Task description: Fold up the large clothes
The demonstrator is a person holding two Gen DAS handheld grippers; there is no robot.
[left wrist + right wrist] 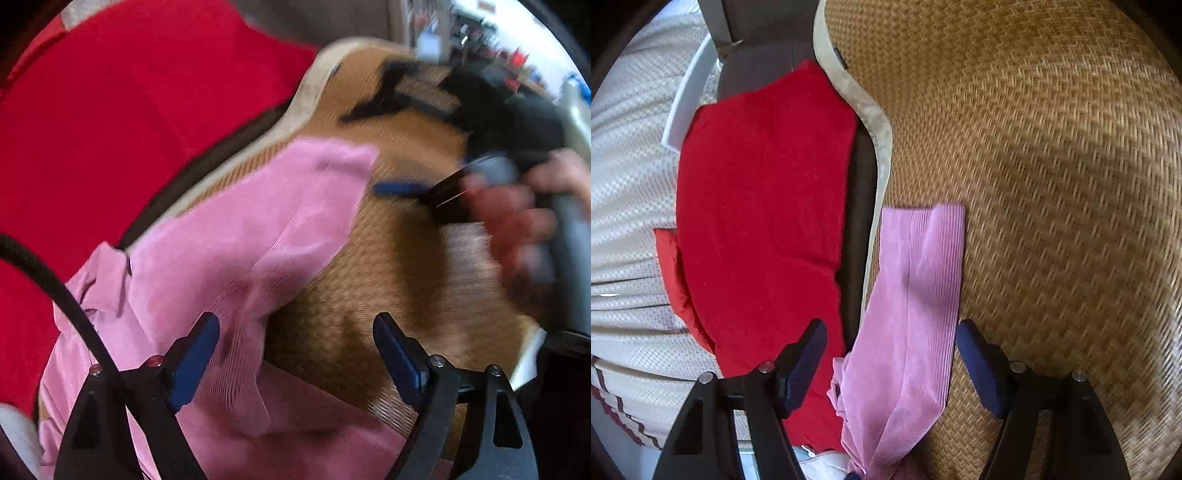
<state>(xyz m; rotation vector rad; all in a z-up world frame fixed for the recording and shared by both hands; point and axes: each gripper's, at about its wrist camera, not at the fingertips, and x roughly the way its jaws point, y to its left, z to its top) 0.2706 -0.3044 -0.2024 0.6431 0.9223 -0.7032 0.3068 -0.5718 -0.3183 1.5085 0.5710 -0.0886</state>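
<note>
Both claws gape, gripping nothing — pink garment (236,258) lies on the woven mat (1052,184) below the left gripper (295,354), its sleeve stretched ahead between the right gripper (890,365) jaws — probably laid flat for folding.

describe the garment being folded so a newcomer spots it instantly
Find the big woven straw mat. At its edge, beside the red cloth, lies the pink ribbed shirt with one sleeve stretched across the mat. It is the only pink, finely ribbed fabric there.

Woven straw mat (1052,184) with pale cloth border (882,147), red cushion (764,206) beside it
</note>
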